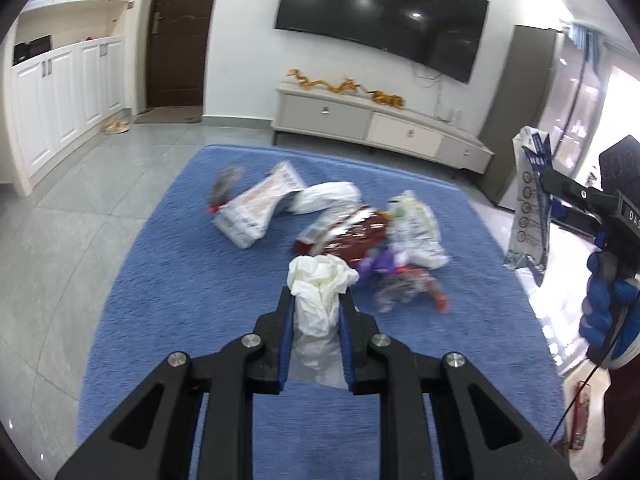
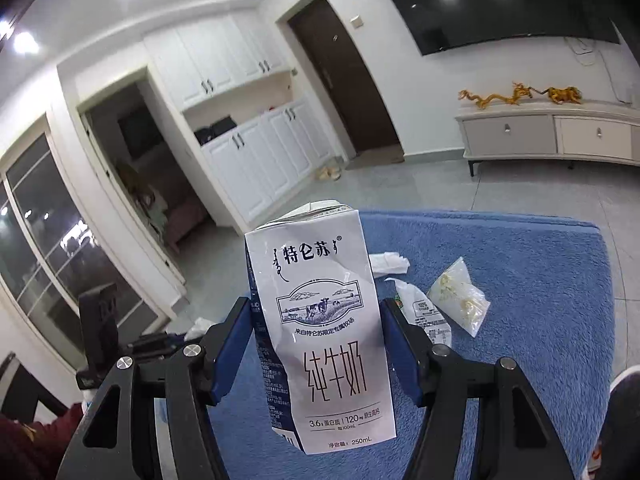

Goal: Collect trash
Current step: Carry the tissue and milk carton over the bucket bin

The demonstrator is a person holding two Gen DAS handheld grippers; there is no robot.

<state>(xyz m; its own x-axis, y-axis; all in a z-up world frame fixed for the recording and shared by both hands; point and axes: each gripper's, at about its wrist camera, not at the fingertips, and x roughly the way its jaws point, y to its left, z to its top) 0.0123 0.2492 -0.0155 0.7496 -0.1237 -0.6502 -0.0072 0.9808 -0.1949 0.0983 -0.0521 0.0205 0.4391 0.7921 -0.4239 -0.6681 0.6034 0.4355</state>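
My left gripper [image 1: 317, 294] is shut on a crumpled white tissue [image 1: 320, 280] and holds it above the blue cloth-covered table [image 1: 160, 320]. My right gripper [image 2: 316, 304] is shut on a white and navy milk carton [image 2: 320, 340], held upright above the table; it also shows at the right of the left wrist view [image 1: 530, 208]. A pile of trash lies on the table: a white printed wrapper [image 1: 256, 208], a white plastic bag [image 1: 328, 196], a red foil packet [image 1: 352, 236], a purple scrap [image 1: 376, 264].
In the right wrist view a tissue [image 2: 388, 262], a printed wrapper [image 2: 424, 312] and a clear bag [image 2: 460, 300] lie on the table. A low TV cabinet [image 1: 380, 124] stands by the wall under a TV [image 1: 380, 12]. White cupboards [image 1: 60, 92] line the left.
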